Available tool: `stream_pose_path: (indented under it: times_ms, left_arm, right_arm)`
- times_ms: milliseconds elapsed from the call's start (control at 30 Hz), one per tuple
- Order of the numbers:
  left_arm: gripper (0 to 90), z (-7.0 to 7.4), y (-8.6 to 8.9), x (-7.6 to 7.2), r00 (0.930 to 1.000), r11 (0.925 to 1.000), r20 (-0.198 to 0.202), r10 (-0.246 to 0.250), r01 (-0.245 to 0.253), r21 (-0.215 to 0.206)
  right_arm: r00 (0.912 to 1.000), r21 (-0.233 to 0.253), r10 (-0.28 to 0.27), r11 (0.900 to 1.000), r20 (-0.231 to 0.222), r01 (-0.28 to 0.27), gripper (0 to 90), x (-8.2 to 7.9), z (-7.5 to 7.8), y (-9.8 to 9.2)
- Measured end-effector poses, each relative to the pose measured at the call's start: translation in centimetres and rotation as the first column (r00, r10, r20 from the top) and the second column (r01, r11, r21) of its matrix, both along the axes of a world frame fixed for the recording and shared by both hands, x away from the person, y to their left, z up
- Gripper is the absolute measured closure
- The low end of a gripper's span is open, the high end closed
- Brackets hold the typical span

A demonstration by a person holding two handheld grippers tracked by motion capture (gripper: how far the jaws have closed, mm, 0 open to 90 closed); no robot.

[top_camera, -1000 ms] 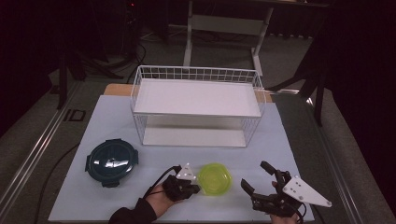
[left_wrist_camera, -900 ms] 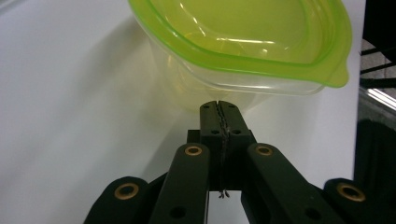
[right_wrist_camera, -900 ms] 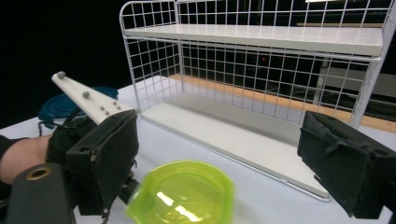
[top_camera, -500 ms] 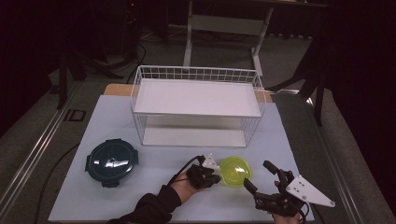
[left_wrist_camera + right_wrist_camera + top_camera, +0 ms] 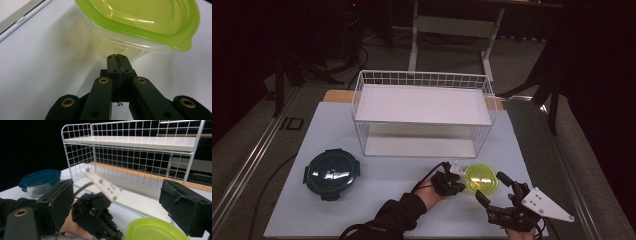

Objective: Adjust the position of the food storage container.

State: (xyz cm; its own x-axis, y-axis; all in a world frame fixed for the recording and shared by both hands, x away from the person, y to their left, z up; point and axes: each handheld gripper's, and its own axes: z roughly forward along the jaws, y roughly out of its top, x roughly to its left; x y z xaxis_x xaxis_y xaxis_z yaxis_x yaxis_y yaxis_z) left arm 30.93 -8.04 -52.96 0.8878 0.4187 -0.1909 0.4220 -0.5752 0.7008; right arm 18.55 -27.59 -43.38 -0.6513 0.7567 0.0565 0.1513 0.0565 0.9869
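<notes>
Now the left gripper, its jaws pressed fully together and gripping nothing, is nudging the side wall of the green-lidded container, which is sitting on the counter in the lower right of the high view, just in front of the wire shelf rack. In the left gripper view the shut tips are touching the clear wall just under the green lid.

Compared with a second ago, the container is lying further right in the frame, and the left gripper has travelled right with it; half a second ago it was already at about this spot. That suggests it is being pushed sideways across the counter toward the right gripper.

The right gripper is waiting at the bottom right with its jaws spread wide and empty; in its own view the lid is sitting low between the two pads. Its place has barely changed. The dark blue lidded container at the lower left has stayed put.
</notes>
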Motion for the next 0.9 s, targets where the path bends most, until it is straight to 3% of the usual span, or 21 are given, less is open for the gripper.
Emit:
stream_pose_path:
  times_ms: [267,433,567,900]
  left_arm:
    - [89.6,-0.3,-2.1,0.6,0.9999,0.9999,-0.008,-0.013,0.013,-0.008]
    - [89.6,-0.2,-2.4,0.8,0.9999,0.9999,0.002,-0.013,0.013,-0.002]
    - [89.6,0.0,-1.1,0.7,0.9999,1.0,0.008,-0.006,0.006,-0.002]
    - [89.6,2.5,3.5,-0.4,0.9996,0.9971,0.026,0.015,-0.013,-0.075]
  right_arm:
    - [0.9999,-0.002,0.005,1.0,-0.01,-0.005,12.1,0.1,-0.2,0.1]
    - [0.9999,-0.003,0.007,1.0,-0.012,-0.007,12.1,0.1,-0.3,0.1]
    - [0.9999,-0.003,0.008,1.0,-0.011,-0.008,12.1,0.1,-0.3,0.1]
    - [0.9998,-0.006,0.005,1.0,-0.019,-0.006,12.1,0.2,-0.4,0.2]
